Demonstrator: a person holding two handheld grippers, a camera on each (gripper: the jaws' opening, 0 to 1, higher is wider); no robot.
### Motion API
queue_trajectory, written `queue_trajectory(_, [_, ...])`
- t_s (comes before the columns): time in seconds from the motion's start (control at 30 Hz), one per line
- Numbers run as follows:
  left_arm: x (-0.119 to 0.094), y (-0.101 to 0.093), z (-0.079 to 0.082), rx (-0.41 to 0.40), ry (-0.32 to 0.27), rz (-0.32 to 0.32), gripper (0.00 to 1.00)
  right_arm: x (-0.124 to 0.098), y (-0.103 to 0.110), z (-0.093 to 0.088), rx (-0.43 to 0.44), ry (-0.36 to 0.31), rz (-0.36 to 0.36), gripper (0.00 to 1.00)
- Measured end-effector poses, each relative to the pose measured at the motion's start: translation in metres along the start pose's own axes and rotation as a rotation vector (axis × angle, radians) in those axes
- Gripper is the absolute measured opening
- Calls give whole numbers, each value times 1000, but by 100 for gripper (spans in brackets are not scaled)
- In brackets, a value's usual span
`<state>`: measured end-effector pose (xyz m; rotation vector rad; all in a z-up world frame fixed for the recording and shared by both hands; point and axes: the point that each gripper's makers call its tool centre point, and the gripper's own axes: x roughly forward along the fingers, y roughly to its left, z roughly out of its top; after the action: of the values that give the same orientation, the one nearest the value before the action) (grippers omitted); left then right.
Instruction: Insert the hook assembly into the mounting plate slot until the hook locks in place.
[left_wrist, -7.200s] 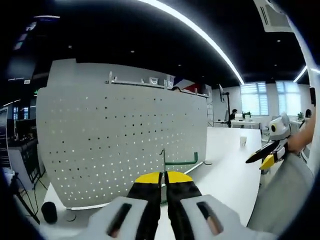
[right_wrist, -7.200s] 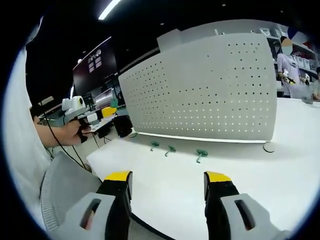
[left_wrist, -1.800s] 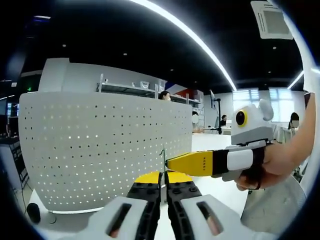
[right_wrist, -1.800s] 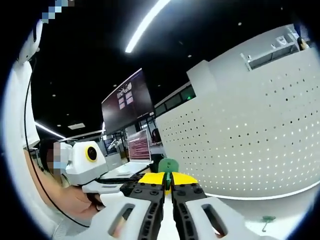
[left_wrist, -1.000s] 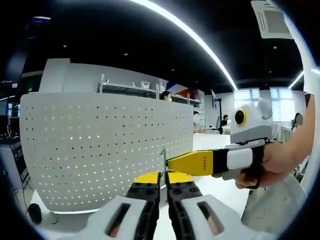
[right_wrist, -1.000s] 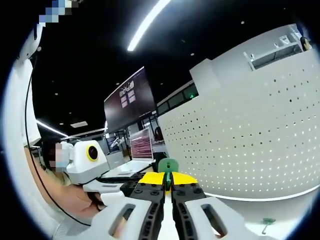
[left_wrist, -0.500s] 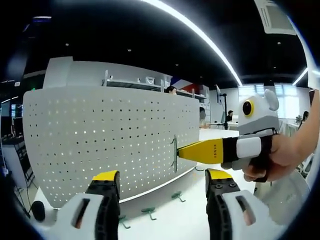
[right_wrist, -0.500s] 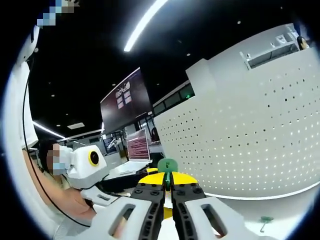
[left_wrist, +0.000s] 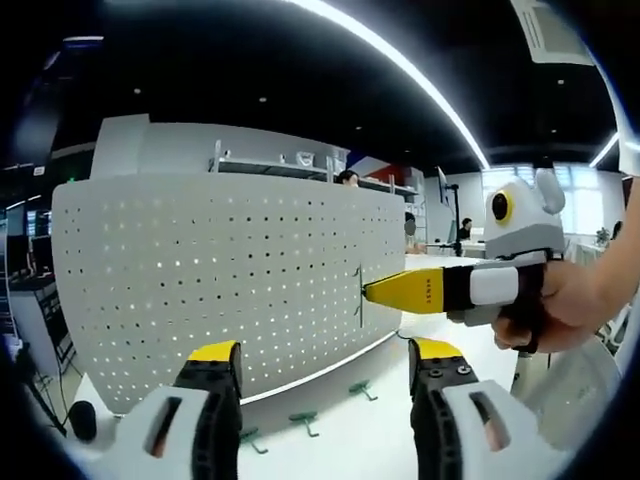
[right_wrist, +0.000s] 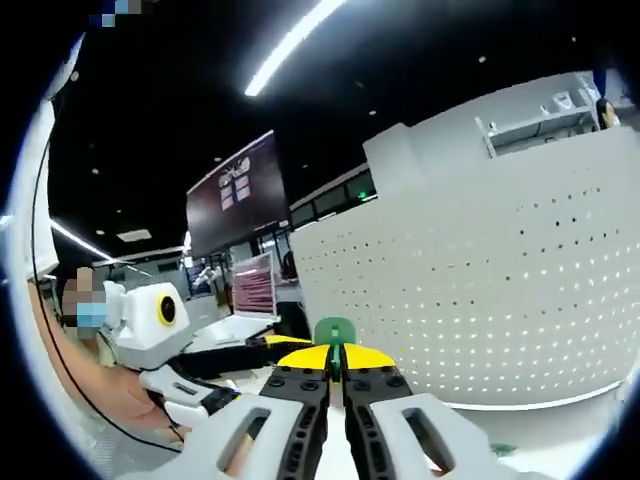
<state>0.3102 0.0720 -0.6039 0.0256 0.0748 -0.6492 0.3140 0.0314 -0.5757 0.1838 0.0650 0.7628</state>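
The white perforated mounting plate (left_wrist: 220, 290) stands upright on the white table (left_wrist: 370, 435). My right gripper (left_wrist: 372, 290) comes in from the right, shut on a thin green hook (left_wrist: 358, 292) that it holds close in front of the plate's right part. In the right gripper view the same hook's green head (right_wrist: 333, 331) pokes up between the shut jaws of my right gripper (right_wrist: 336, 356), with the plate (right_wrist: 490, 300) behind it. My left gripper (left_wrist: 325, 355) stands open and holds nothing. It also appears at the left as the left gripper (right_wrist: 255, 370).
Three spare green hooks (left_wrist: 303, 421) lie on the table along the plate's foot. A hand (left_wrist: 565, 305) holds the right gripper. A small black object (left_wrist: 80, 420) sits at the far left. Desks, screens and people are in the background.
My left gripper was shut on the hook a second ago; it has opened and let go. The right gripper keeps the hook and has shifted slightly right and up.
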Motion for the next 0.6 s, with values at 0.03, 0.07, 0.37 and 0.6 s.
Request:
queue_trajectory(0.03, [0,0,0,-5,1,0,69,-1,-6,2,-8,-11,-26,1])
queue_trajectory(0.07, [0,1,-1,-8,2,2,69,-3,-11,2,-8,0,-51,1])
queue_trajectory(0.37, [-1,1,3,-25,-13,-1,71,-27,-64,4,-127,69,-341,1])
queue_trajectory(0.6, [-1,1,4,-26,-17,-2,71,-27,-66,4,-124,72,-343,1])
